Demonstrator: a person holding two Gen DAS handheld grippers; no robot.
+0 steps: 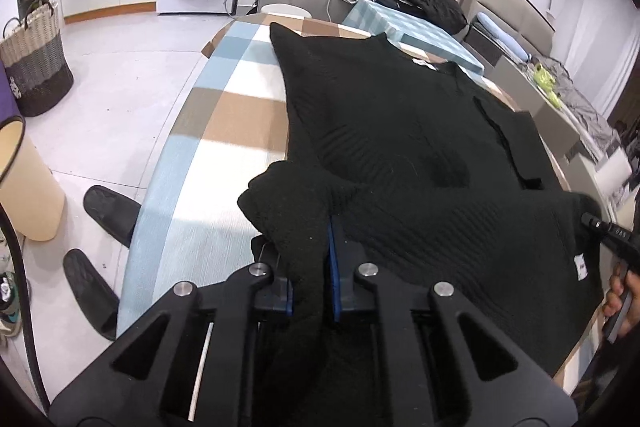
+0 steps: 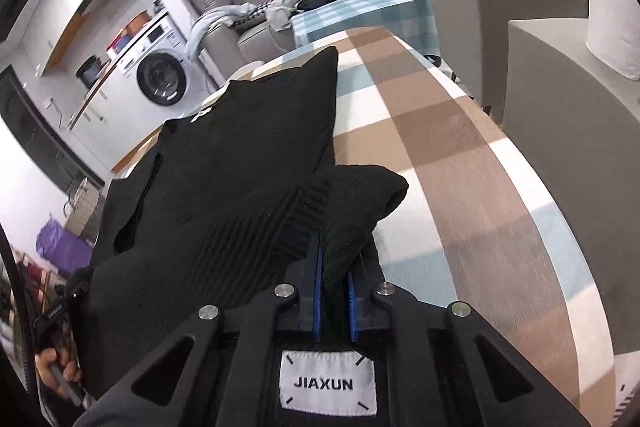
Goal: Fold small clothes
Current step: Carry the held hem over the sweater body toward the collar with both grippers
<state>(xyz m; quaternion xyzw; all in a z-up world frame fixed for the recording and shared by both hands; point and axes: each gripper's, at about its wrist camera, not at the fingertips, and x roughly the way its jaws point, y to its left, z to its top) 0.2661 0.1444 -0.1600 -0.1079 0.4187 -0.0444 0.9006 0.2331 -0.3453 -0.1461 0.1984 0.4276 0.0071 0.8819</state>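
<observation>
we see the left gripper [image 1: 316, 243] clamped on a bunched corner of the black sweater [image 1: 400, 131], the right gripper [image 2: 334, 267] clamped on the other corner; ahead of both, the sweater lies spread over the checked tablecloth [image 2: 460, 155].

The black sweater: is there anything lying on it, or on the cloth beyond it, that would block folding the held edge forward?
Nothing visible does. Both tongs, left and right, are shut on the near edge of the black sweater. Its top is bare, and the checked tablecloth around it carries nothing.
</observation>
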